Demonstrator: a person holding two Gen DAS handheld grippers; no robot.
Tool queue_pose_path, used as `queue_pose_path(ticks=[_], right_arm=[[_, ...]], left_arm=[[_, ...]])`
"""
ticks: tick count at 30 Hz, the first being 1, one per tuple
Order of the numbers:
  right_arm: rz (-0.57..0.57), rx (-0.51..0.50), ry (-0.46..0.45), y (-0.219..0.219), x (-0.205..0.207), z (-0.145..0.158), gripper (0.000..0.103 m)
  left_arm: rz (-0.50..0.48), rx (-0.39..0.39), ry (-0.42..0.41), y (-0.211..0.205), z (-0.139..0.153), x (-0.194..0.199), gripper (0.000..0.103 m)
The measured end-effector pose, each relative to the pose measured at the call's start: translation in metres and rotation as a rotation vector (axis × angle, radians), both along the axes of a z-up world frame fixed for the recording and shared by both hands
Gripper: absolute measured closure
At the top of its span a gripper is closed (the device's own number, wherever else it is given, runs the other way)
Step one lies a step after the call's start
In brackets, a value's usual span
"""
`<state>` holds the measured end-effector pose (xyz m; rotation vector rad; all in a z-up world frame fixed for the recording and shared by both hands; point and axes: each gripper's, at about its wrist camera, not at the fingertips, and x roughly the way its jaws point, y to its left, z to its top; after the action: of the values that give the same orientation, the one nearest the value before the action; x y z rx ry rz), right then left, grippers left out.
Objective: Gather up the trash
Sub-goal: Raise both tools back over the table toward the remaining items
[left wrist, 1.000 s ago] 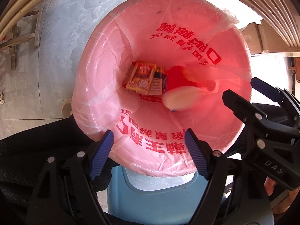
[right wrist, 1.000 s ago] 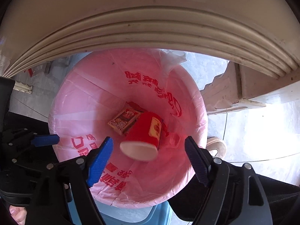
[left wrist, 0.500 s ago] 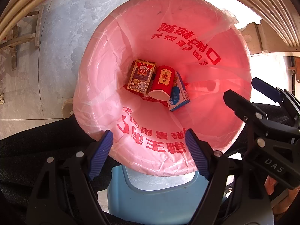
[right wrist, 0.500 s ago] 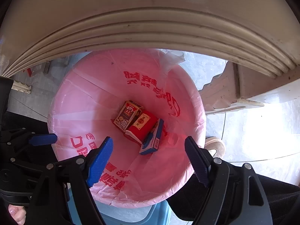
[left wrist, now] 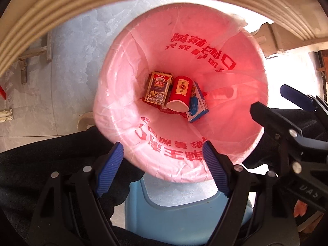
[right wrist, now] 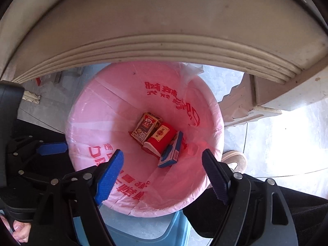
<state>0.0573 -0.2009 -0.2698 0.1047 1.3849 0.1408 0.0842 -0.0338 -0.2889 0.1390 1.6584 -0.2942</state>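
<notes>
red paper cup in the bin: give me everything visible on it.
The red paper cup lies on its side at the bottom of the pink bin liner, white open rim toward the camera. It looks like paper, with a gold label on the side. It sits between a red-gold carton and a blue-white box, apparently touching both. No gripper touches it.

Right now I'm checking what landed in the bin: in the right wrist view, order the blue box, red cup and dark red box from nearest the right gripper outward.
From the right gripper:
1. Blue box, lowest in the bin, right of the cup.
2. Red cup, on its side, middle.
3. Dark red box, upper left.
</notes>
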Motion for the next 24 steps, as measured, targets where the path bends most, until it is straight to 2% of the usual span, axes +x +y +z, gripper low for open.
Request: queue_pose_path(ticks=[3,7,9,11,14,17,19,22,24], right_arm=[[-0.007,0.039,-0.048,-0.004,-0.016,0.031,0.026],[-0.011,0.091,-0.157,-0.017,-0.036,0.095,0.026],[-0.003,0.111,-0.221,-0.024,-0.04,0.133,0.021],[0.001,0.111,-0.287,-0.031,-0.041,0.172,0.014],[0.02,0.109,-0.362,-0.038,-0.032,0.228,0.013],[0.043,0.124,-0.425,-0.043,-0.021,0.276,0.013],[0.055,0.126,-0.464,-0.044,-0.008,0.305,0.013],[0.068,0.111,-0.516,-0.047,0.006,0.344,0.013],[0.075,0.097,-0.546,-0.048,0.014,0.362,0.012]], left_arm=[[-0.021,-0.007,-0.076,0.006,0.036,-0.013,0.026],[-0.016,-0.043,-0.171,0.024,0.101,-0.025,0.025],[-0.006,-0.063,-0.203,0.036,0.135,-0.026,0.025],[0.005,-0.045,-0.243,0.048,0.169,-0.02,0.025],[0.025,-0.029,-0.301,0.062,0.22,-0.005,0.021],[0.032,0.019,-0.383,0.071,0.268,0.012,0.02],[0.032,0.022,-0.413,0.073,0.296,0.024,0.02],[0.031,0.013,-0.443,0.072,0.327,0.038,0.02],[0.017,0.035,-0.475,0.069,0.342,0.043,0.02]])
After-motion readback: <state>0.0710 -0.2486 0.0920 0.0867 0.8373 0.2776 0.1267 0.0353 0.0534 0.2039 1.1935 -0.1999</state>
